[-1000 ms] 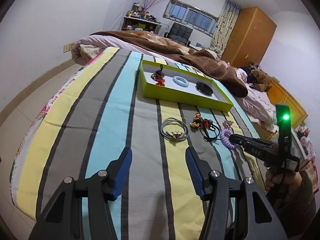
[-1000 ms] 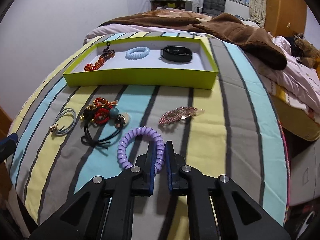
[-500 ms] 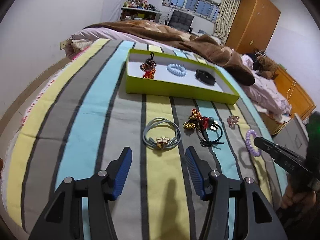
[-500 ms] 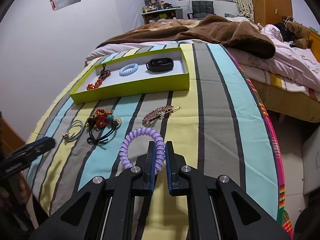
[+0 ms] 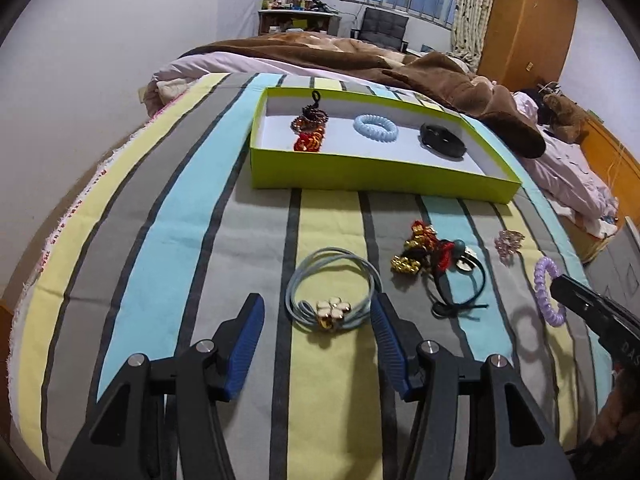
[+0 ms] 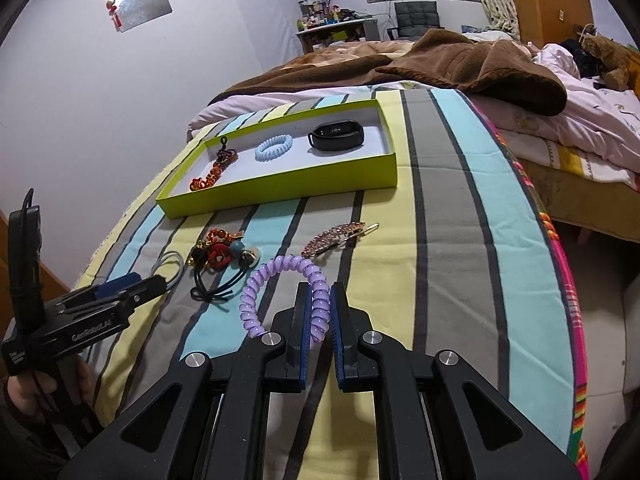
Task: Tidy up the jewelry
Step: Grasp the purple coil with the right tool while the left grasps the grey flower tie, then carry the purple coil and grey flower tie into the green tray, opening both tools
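Striped bedspread [image 5: 168,240] in yellow, grey and blue carries everything. Far side: lime-green tray [image 5: 360,176] holding, left to right, a red-and-brown beaded piece [image 5: 310,130], a pale blue coil tie [image 5: 375,128] and a black band [image 5: 442,141]. Near side, loose on the cloth, left to right: grey cord hair tie [image 5: 332,294] with a gold flower charm, a red-gold tangle with a black cord [image 5: 436,262], a pink rhinestone clip [image 5: 509,242].

Left gripper [image 5: 318,334] spread wide, jaws just been closing a little, tips straddling the near part of the grey tie, pads not touching it.

Right gripper [image 6: 319,312] pinches the purple coil tie [image 6: 276,280] between nearly closed pads. In the left view a ring shadow lies beside the coil.
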